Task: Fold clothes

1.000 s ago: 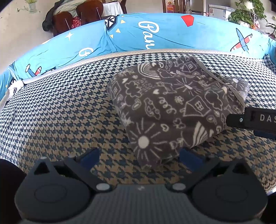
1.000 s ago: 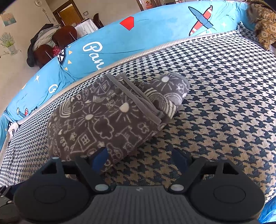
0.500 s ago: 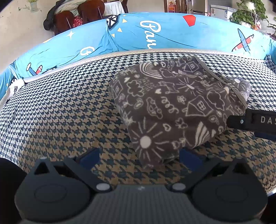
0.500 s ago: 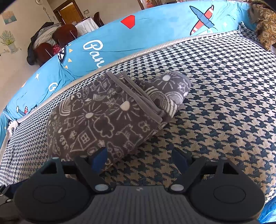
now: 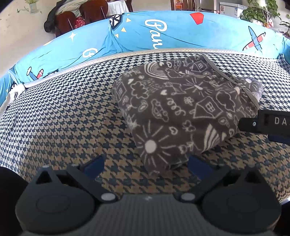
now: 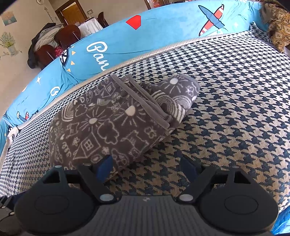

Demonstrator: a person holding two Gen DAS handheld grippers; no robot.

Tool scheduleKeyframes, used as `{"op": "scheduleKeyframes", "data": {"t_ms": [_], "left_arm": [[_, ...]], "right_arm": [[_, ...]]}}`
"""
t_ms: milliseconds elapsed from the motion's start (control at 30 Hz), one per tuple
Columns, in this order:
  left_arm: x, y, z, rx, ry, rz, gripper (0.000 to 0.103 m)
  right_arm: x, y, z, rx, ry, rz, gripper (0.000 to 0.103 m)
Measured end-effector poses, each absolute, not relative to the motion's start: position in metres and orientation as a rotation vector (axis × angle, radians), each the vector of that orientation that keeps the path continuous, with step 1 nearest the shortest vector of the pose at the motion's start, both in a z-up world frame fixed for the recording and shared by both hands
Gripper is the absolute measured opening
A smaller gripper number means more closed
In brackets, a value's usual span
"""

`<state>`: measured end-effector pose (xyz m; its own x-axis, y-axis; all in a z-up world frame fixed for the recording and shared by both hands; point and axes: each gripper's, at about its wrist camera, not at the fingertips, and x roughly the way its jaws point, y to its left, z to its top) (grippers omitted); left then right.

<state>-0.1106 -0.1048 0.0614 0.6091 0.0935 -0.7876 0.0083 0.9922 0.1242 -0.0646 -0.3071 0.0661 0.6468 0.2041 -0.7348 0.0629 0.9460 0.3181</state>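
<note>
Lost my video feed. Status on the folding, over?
Left gripper open, empty. Right gripper open, empty. Grey blanket folded on checked cover. Nothing in the way.

Houndstooth mattress (image 5: 63,118); folded grey doodle-print blanket (image 5: 181,109) on it.

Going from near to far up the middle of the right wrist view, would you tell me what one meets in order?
Right gripper, jaws open and empty → houndstooth cover → folded grey blanket → pale piping edge → blue cartoon-print bumper → room wall behind.
</note>
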Motion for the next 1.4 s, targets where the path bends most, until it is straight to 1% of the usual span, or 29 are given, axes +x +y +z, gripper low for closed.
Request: {"op": "scheduleKeyframes", "data": {"t_ms": [900,1400], "left_arm": [[-0.109,-0.100,0.053,0.109,0.948,0.053,0.103],[-0.102,-0.095,0.038,0.099,0.990,0.048,0.103]], "right_arm": [[-0.064,-0.302,0.064,0.288,0.893,0.063,0.082],[-0.059,-0.294,0.055,0.236,0.944,0.044,0.082]]}}
